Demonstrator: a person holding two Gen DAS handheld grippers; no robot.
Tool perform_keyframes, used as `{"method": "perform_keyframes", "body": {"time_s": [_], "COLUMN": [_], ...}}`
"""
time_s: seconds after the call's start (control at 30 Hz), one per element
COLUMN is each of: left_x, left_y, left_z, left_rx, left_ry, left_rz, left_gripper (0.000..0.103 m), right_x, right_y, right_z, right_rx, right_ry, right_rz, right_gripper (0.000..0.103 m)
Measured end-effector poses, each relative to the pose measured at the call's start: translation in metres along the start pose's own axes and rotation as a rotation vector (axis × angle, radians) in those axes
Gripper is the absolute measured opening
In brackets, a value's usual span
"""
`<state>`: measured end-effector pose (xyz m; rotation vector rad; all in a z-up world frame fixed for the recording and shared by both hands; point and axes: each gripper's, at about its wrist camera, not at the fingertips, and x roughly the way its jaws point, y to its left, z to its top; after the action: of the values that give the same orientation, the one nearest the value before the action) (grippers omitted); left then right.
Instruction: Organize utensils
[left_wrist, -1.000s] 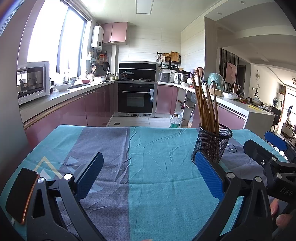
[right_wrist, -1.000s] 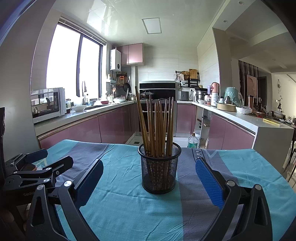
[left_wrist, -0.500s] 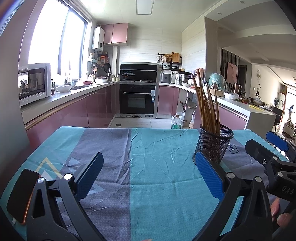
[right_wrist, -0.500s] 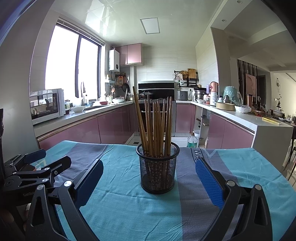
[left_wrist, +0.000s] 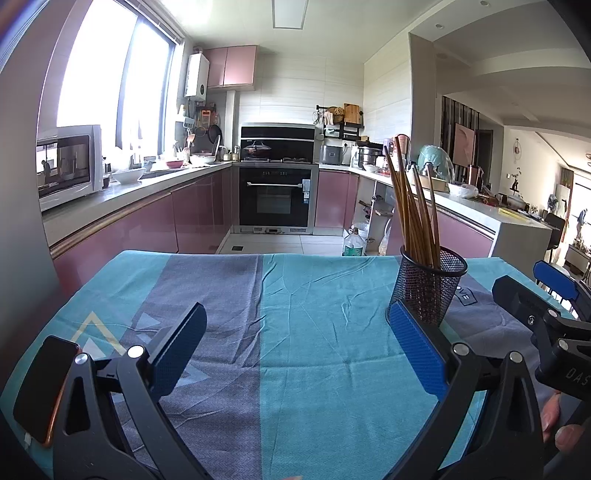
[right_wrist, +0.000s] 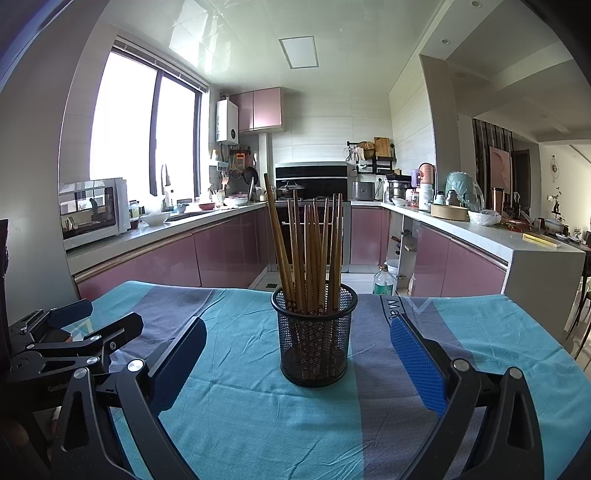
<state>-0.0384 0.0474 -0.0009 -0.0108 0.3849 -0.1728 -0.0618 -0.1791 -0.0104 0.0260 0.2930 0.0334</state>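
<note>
A black mesh holder (right_wrist: 314, 336) stands upright on the table, filled with several brown wooden chopsticks (right_wrist: 310, 251). It stands straight ahead of my right gripper (right_wrist: 295, 354), which is open and empty, a short way back from it. In the left wrist view the holder (left_wrist: 426, 288) and chopsticks (left_wrist: 410, 210) sit at the right, just beyond the right finger. My left gripper (left_wrist: 295, 354) is open and empty over the cloth. The right gripper's body (left_wrist: 535, 317) shows at the far right there; the left gripper's body (right_wrist: 70, 343) shows at the left of the right wrist view.
A teal and grey cloth (left_wrist: 295, 295) covers the table. Beyond its far edge lie the kitchen floor, pink cabinets (right_wrist: 207, 254), an oven (left_wrist: 275, 199) and a water bottle (right_wrist: 382, 282). A white counter (right_wrist: 517, 251) stands at the right.
Both views have tilted slightly up and shifted a little; the holder sits a touch lower in the frames. Both grippers stay open and nothing on the table moved.
</note>
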Motion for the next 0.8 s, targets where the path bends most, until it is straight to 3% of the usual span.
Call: {"method": "perform_keyframes", "body": {"time_s": [0.8], "left_x": [-0.0038], "left_y": [-0.0074], "left_z": [-0.0016], "left_rx": [0.014], "left_ry": [0.002], "left_rz": [-0.010], "left_gripper": [0.098], "right_x": [0.0019], "right_y": [-0.0005], "right_z": [-0.0008], "right_rx": [0.000], "right_ry": [0.009], "right_rz": [0.003], "right_gripper": [0.097]}}
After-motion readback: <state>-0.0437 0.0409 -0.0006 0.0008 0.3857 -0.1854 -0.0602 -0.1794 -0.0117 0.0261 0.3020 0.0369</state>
